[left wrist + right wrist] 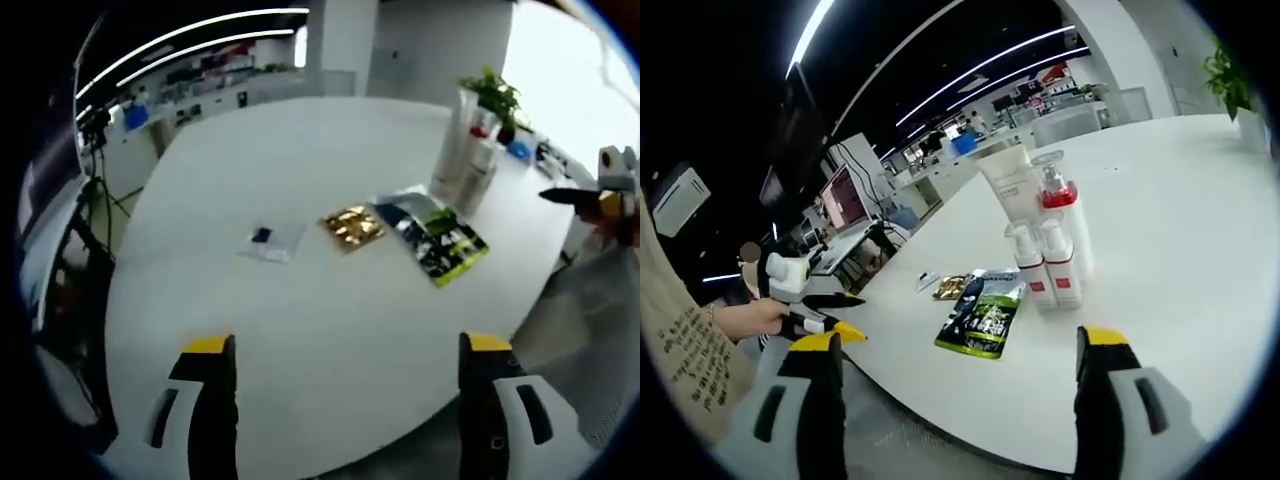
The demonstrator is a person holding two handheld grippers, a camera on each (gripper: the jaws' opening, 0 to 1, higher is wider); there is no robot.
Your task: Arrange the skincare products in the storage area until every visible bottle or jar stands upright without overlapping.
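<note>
Ceiling light strips (970,75) are glaring over a dim background; window daylight is washing out the white table (300,200); fisheye edges are bending and blurring.

A wide white surface (330,330) carries 3 flat items apart from the bottles: a green-and-black sachet (985,318), a gold foil packet (352,226) beside it, and a small clear packet (274,240) farther off. A potted plant (493,98) stands at the far edge. A monitor (843,197) glows on a desk beyond.

White table (330,330) carries upright bottles (1050,250), flat sachets (440,240), gold packet (352,226).
</note>
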